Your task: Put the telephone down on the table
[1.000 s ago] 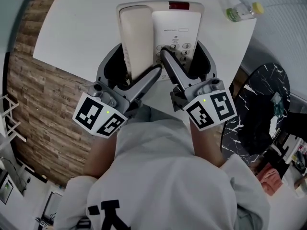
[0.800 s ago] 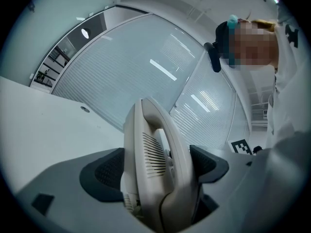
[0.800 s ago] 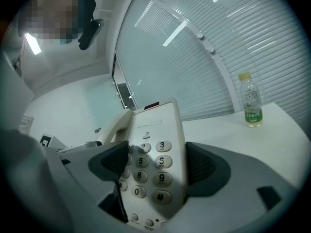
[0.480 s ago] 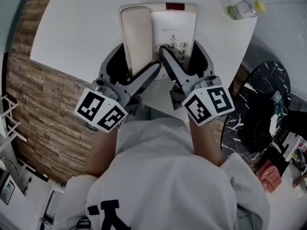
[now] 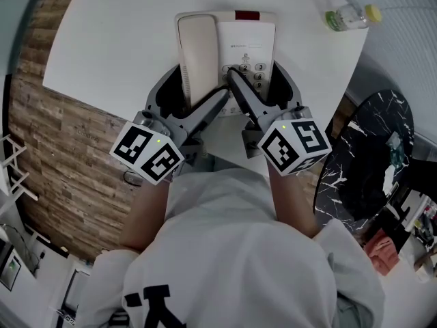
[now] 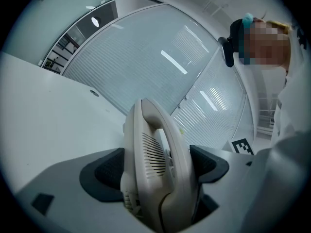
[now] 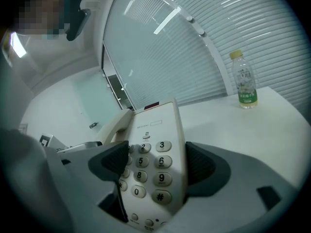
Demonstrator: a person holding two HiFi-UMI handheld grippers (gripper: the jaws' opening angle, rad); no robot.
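Cream push-button desk telephone at white table's near edge, left gripper clamped on handset side, right gripper clamped across keypad, yellow-capped clear plastic bottle well apart.

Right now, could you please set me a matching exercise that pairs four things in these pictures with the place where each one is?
Things:
1. handset
2. keypad
3. bottle
4. red strip

Places:
A. standing on the table, apart from the telephone
B. between the jaws of the left gripper
C. at the telephone's far end
D. between the jaws of the right gripper

Pairs: 1-B, 2-D, 3-A, 4-C.
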